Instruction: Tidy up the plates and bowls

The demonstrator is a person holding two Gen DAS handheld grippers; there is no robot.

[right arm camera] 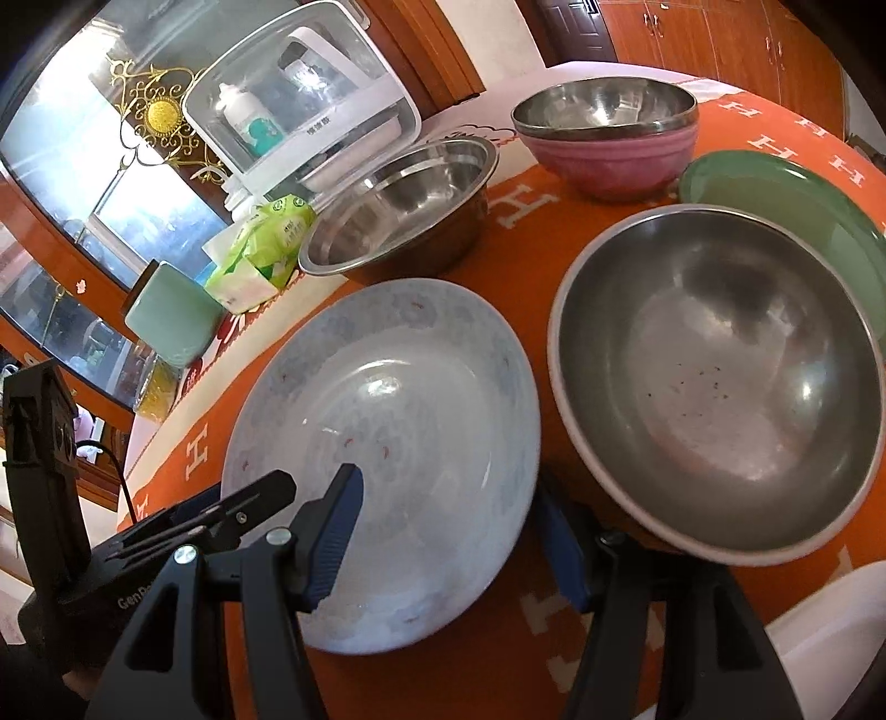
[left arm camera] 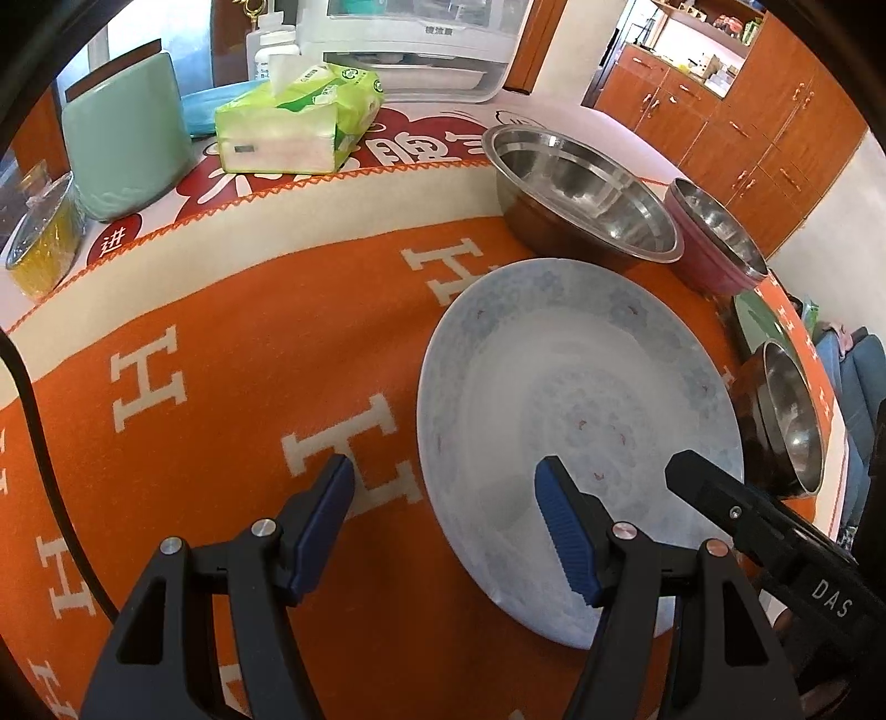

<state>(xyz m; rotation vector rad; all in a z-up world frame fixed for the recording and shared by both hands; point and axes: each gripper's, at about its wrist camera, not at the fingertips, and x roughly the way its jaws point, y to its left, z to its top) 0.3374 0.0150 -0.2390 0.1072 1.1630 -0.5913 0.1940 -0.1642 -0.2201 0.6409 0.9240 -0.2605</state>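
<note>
A pale blue patterned plate point(left arm camera: 581, 421) point(right arm camera: 398, 443) lies on the orange cloth. My left gripper point(left arm camera: 446, 520) is open, its jaws straddling the plate's left rim, one finger over the plate. My right gripper point(right arm camera: 454, 526) is open, straddling the plate's near right rim, one finger above the plate, the other below its edge. A steel bowl point(left arm camera: 587, 194) point(right arm camera: 398, 205), a pink bowl with a steel bowl inside point(left arm camera: 714, 238) point(right arm camera: 609, 133), a large steel bowl point(left arm camera: 786, 415) point(right arm camera: 720, 382) and a green plate point(right arm camera: 786, 216) stand around it.
A tissue pack point(left arm camera: 299, 122), a mint canister point(left arm camera: 124, 149), a glass jar with yellow content point(left arm camera: 41, 243) and a white appliance point(left arm camera: 421, 44) stand at the back of the table. The table's edge lies close beyond the large steel bowl.
</note>
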